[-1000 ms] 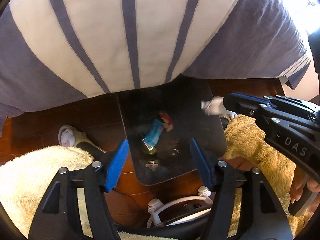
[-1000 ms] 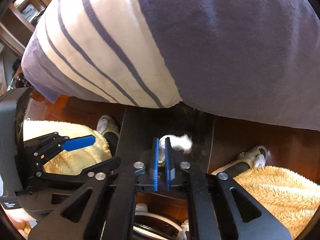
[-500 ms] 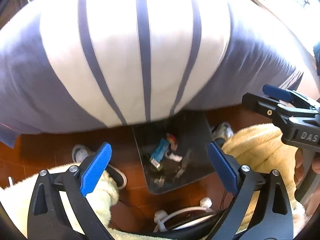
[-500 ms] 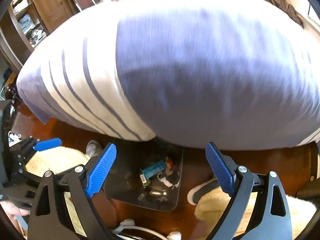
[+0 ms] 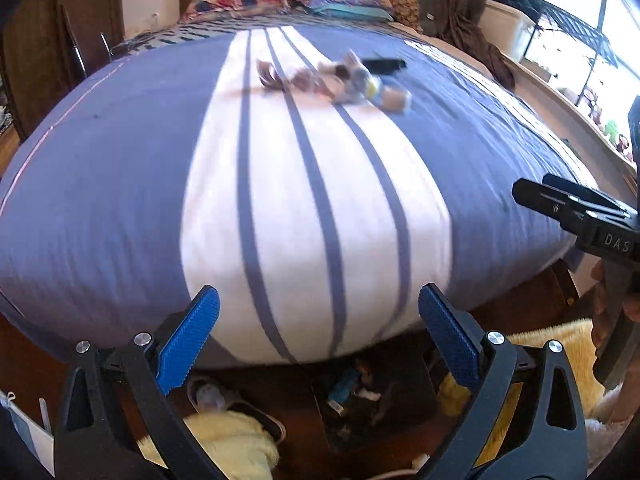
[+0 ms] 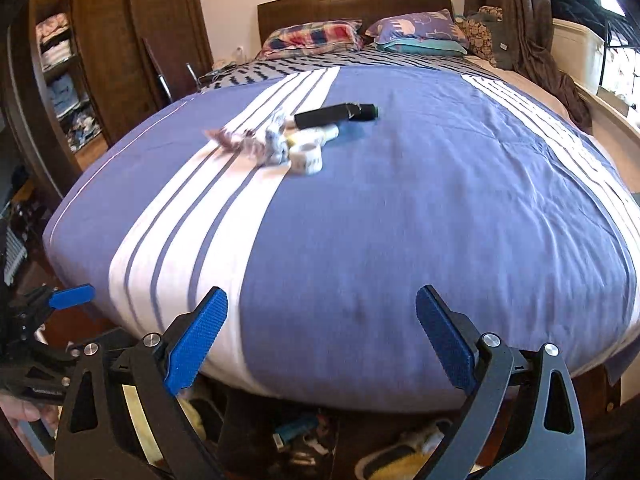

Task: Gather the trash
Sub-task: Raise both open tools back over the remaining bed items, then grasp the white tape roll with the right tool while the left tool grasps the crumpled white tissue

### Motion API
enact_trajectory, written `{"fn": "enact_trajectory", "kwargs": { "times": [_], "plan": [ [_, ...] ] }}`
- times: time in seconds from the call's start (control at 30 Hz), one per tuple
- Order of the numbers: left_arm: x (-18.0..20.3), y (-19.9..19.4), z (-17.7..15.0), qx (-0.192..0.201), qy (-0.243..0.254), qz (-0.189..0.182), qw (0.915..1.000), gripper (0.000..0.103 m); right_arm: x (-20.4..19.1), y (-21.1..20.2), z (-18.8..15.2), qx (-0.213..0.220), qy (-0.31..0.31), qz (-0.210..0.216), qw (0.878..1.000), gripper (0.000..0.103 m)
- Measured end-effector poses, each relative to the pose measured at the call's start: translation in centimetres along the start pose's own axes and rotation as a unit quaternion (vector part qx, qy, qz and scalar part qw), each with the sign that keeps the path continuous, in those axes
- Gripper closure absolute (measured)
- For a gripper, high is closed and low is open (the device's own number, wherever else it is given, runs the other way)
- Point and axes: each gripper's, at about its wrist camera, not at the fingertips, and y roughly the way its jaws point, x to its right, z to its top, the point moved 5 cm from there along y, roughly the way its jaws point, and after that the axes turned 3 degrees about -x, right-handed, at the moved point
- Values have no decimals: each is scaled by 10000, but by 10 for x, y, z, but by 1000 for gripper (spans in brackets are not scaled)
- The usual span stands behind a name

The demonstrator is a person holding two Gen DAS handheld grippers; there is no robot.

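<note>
A pile of trash point(image 6: 276, 142) lies in the middle of the bed point(image 6: 400, 220): crumpled wrappers, a small white cup point(image 6: 306, 156) and a long black object point(image 6: 336, 115). The pile also shows in the left wrist view point(image 5: 340, 78), blurred. A dark bin point(image 5: 360, 404) on the floor at the bed's foot holds several wrappers, one of them blue point(image 5: 342, 390); it also shows in the right wrist view point(image 6: 296, 436). My left gripper point(image 5: 318, 338) is open and empty above the bin. My right gripper point(image 6: 320, 338) is open and empty over the bed's near edge.
Pillows point(image 6: 316, 38) and a wooden headboard point(image 6: 356, 4) stand at the far end. A wardrobe point(image 6: 100, 60) is at the left, a window and dark clothes point(image 6: 560, 80) at the right. Yellow fluffy legs and shoes point(image 5: 224, 432) flank the bin.
The right gripper, shut on a white scrap over the bin one second ago, has opened and is empty. Both grippers have tilted up from the bin toward the bed top.
</note>
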Motion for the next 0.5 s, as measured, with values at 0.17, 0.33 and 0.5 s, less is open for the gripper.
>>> {"fn": "enact_trajectory", "kwargs": {
  "times": [0.17, 0.33, 0.5],
  "plan": [
    [-18, 14, 35, 75, 0, 204, 9998, 8, 2, 28, 26, -33, -51, -35, 10000, 8],
    [-35, 34, 70, 151, -54, 325, 9993, 8, -1, 59, 59, 54, -113, 11, 9999, 11],
    [-36, 49, 98, 227, -8, 358, 9991, 8, -5, 89, 87, -28, -189, 186, 9996, 32]
  ]
}}
